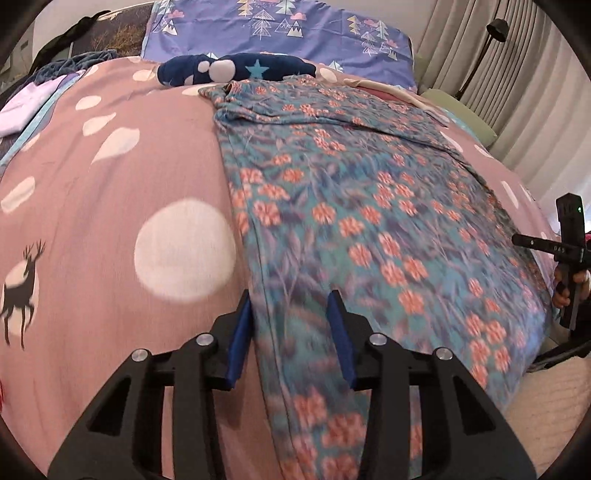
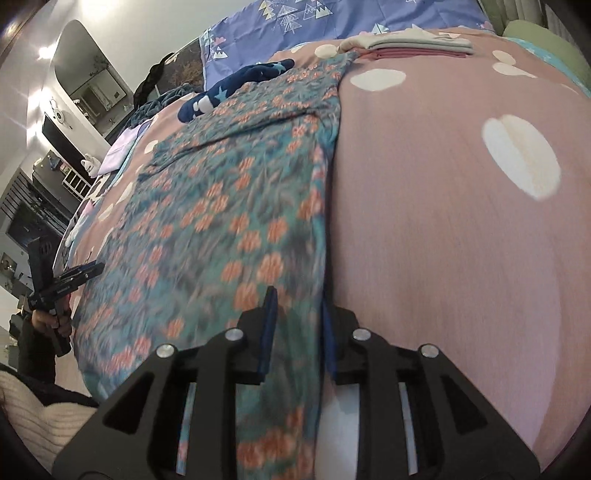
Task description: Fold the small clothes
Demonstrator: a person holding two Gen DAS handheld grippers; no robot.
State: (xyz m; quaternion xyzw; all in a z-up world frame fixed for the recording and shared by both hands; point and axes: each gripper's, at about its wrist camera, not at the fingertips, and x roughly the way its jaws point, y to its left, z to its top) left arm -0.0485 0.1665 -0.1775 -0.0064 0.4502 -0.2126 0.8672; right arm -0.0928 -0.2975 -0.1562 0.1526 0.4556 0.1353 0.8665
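Note:
A teal garment with orange flowers [image 1: 354, 206] lies spread flat on the pink bed cover [image 1: 110, 177]. My left gripper [image 1: 291, 302] is open, its blue pads straddling the garment's left edge near the bed's front. My right gripper [image 2: 297, 306] is open with a narrower gap, its pads straddling the same garment's right edge [image 2: 325, 206]. The garment also fills the middle of the right wrist view [image 2: 221, 206]. Each gripper shows small in the other's view: the right one [image 1: 570, 258] and the left one [image 2: 55, 288].
A navy star-patterned cloth [image 1: 236, 68] lies at the garment's far end. Folded cream and pink clothes [image 2: 417, 46] sit at the far right of the bed. A lilac cloth [image 1: 26, 107] lies at the far left. A blue pillow [image 1: 280, 26] is behind.

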